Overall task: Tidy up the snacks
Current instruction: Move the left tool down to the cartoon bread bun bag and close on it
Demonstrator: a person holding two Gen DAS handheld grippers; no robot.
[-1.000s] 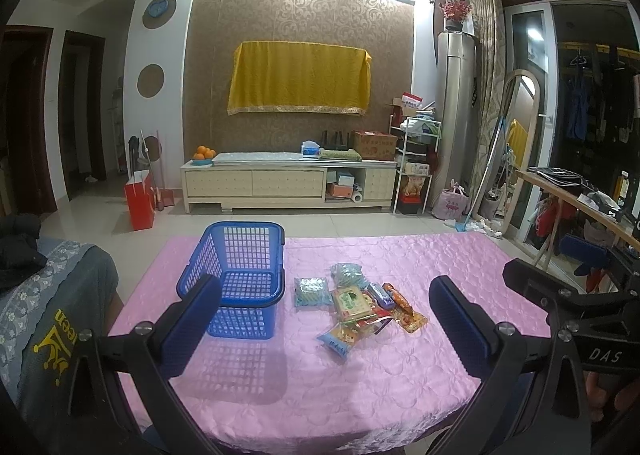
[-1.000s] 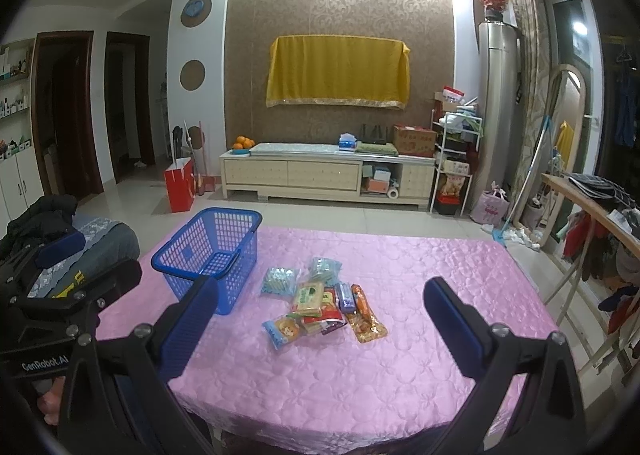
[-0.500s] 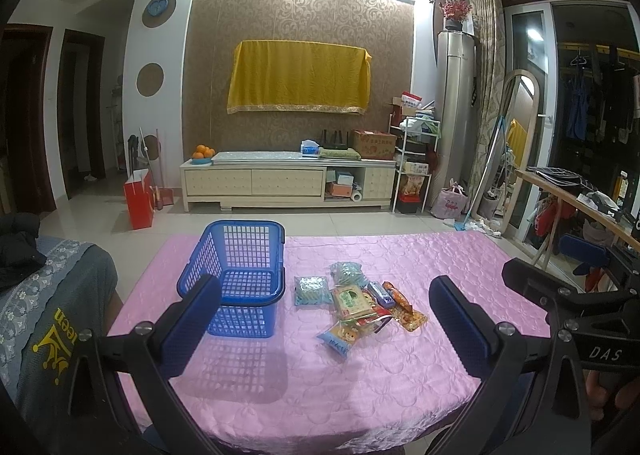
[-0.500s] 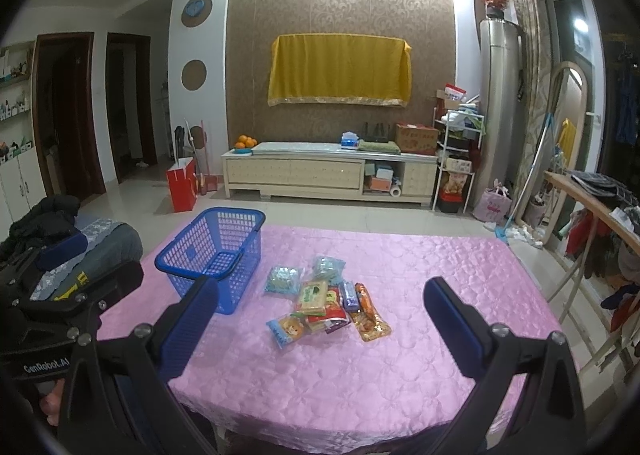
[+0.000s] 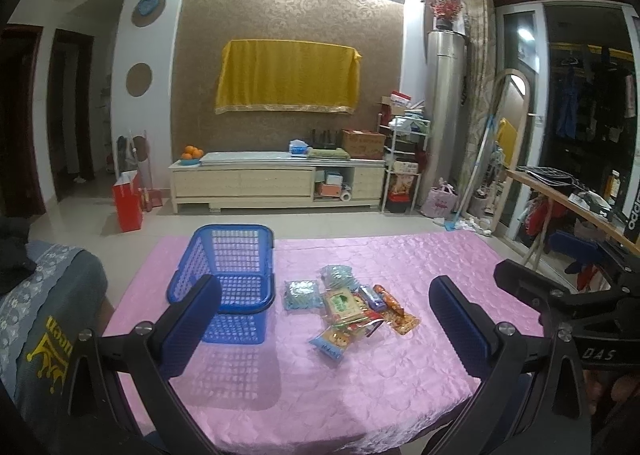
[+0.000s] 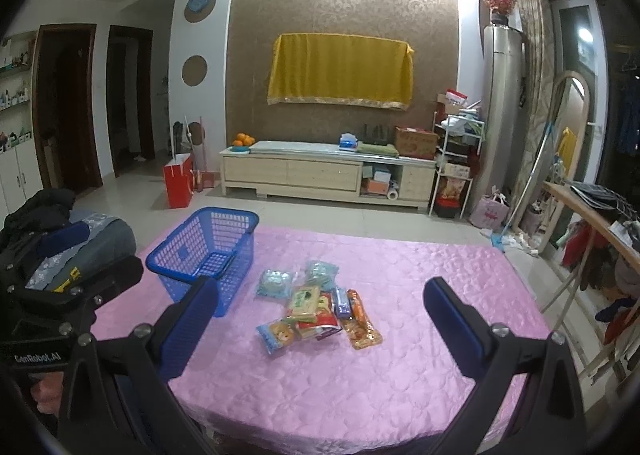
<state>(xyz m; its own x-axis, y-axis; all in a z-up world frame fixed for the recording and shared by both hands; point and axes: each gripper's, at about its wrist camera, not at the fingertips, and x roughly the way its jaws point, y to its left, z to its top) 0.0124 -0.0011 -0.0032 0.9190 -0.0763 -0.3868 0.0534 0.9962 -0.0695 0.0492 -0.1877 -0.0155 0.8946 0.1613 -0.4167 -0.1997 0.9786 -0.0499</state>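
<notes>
Beside blue basket (image 5: pixel 230 275), snacks (image 5: pixel 348 303); only right view's shelves (image 6: pixel 12 95); both grippers' fingers (image 5: pixel 188 319) apart.

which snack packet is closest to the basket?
The pale blue-green square packet, at the left edge of the pile beside the blue basket. The other packets, like the green-labelled one, lie farther right.
</notes>
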